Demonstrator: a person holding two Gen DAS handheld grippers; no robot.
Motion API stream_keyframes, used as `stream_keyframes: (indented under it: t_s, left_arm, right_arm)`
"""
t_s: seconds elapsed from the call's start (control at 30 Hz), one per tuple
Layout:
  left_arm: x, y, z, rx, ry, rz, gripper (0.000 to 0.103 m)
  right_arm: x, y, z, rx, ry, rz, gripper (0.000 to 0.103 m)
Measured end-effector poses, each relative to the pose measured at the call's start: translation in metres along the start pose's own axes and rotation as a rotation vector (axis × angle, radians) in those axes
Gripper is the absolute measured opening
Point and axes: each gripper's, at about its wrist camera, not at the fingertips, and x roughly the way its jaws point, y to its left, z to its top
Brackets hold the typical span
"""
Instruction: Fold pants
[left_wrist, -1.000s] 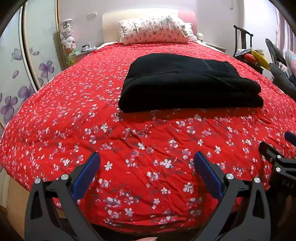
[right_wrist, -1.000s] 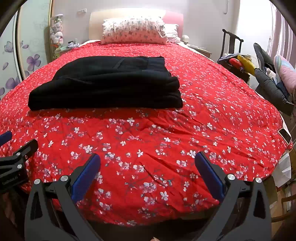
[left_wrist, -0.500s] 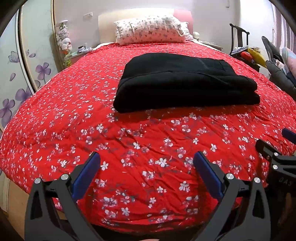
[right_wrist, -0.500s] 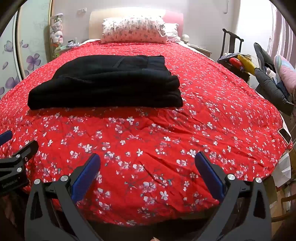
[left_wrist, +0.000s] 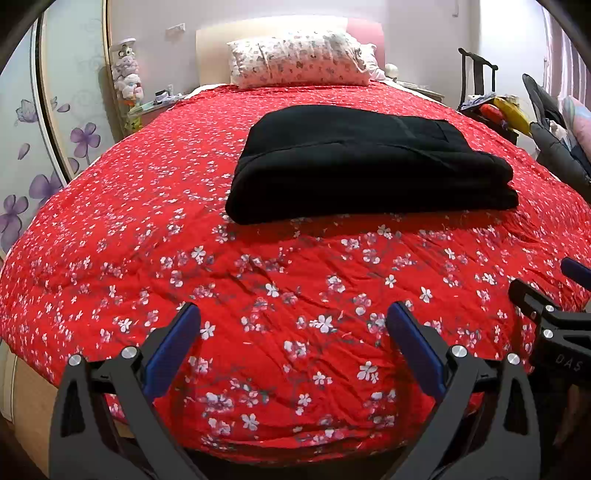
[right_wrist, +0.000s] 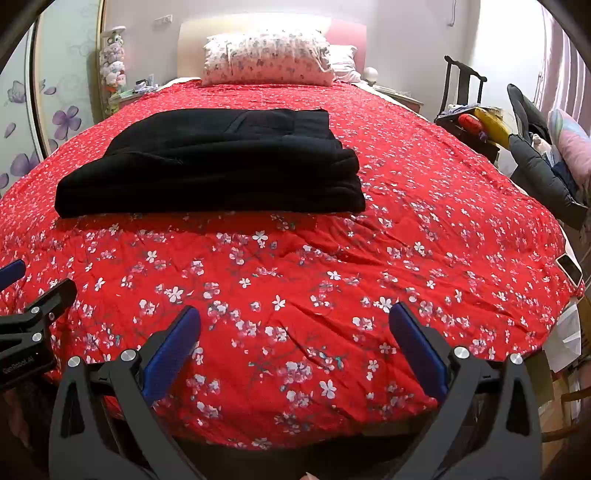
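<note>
Closer now, pants (left_wrist: 369, 166) lie folded on the bed (left_wrist: 295, 295); I hold left gripper (left_wrist: 291, 332) and right gripper (right_wrist: 293, 334) spread, empty, ready to square any loose edge.

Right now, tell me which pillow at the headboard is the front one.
The floral-print pillow is in front. It is wide and patterned, lying across the head of the bed; the plain pale pillow only peeks out behind its right end.
</note>
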Motion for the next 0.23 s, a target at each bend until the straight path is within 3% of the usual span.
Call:
stream_keyframes:
  t_s: [0.23]
  left_arm:
    - [0.0018,0.0063,0.002,-0.006,0.009,-0.007,0.101]
  right_arm:
    - [0.0008,-0.001,-0.0002,-0.001,0.002,0.001,0.102]
